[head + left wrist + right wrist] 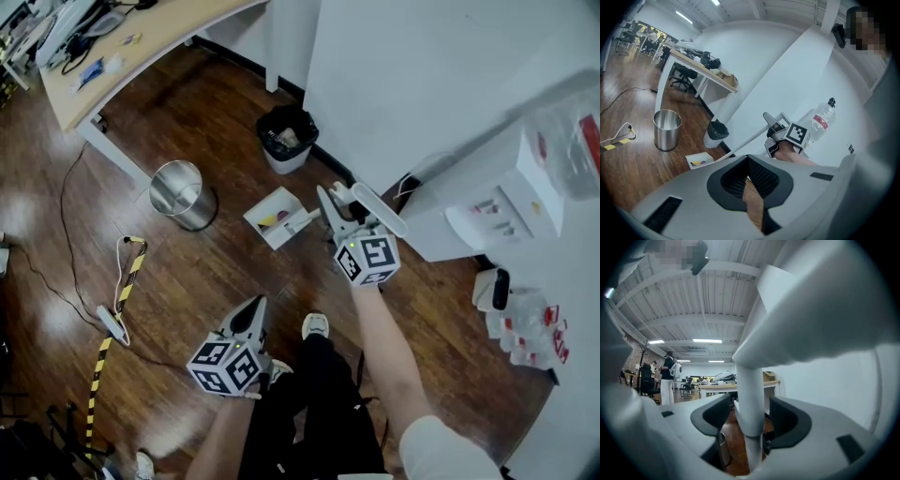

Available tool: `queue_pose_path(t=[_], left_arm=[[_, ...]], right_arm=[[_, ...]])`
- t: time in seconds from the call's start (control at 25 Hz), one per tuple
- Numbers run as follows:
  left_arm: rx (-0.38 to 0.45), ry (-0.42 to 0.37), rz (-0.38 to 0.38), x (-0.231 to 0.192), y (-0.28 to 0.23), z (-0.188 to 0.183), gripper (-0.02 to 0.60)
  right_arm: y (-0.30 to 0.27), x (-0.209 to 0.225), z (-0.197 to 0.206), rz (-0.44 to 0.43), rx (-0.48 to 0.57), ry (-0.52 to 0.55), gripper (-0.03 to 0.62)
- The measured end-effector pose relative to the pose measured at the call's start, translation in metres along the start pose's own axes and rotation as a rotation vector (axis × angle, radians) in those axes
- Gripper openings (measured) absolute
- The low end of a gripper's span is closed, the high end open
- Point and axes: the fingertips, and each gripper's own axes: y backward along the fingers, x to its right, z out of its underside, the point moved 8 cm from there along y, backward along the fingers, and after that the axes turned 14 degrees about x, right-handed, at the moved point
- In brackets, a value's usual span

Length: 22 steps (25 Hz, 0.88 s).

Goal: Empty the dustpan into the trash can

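A white dustpan (275, 217) stands on the wood floor, and its long handle (379, 208) rises toward me. My right gripper (339, 212) is open around that handle. In the right gripper view the handle (751, 394) stands between the jaws with a sliver of floor showing on each side. A steel trash can (182, 194) sits left of the dustpan. A white bin with a black bag (287, 137) stands behind it by the wall. My left gripper (251, 319) hangs lower, near my legs, shut and with nothing in it. The left gripper view shows the steel can (666, 130), the dustpan (700, 160) and the right gripper (777, 123).
A curved desk (141, 47) runs along the far left. A cable and power strip (111, 322) with yellow-black tape (99, 361) lie on the floor at left. A white wall panel (422, 84) and a water dispenser (497, 202) crowd the right. My shoes (315, 325) are below.
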Motion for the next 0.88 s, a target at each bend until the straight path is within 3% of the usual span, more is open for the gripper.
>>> queue_pose_path(t=[0.04,0.24,0.4,0.88], left_arm=[[0.005,0.004,-0.005,-0.002,0.001,-0.001,-0.011],[0.026,0.025,-0.013,-0.003,0.006,-0.005,-0.011],[0.04,0.038,-0.015,-0.003,0.007,-0.009,-0.011],[0.039,0.087,-0.077,-0.004,0.022,-0.017,-0.011]], right_arm=[[-0.003,0.0,0.0,-0.005,0.0,0.005,0.251],[-0.01,-0.007,0.003,-0.001,-0.036,0.034,0.246],[-0.013,-0.011,0.004,0.042,-0.04,0.053,0.144],[-0.028,0.006,0.002,0.043,-0.117,0.033,0.137]])
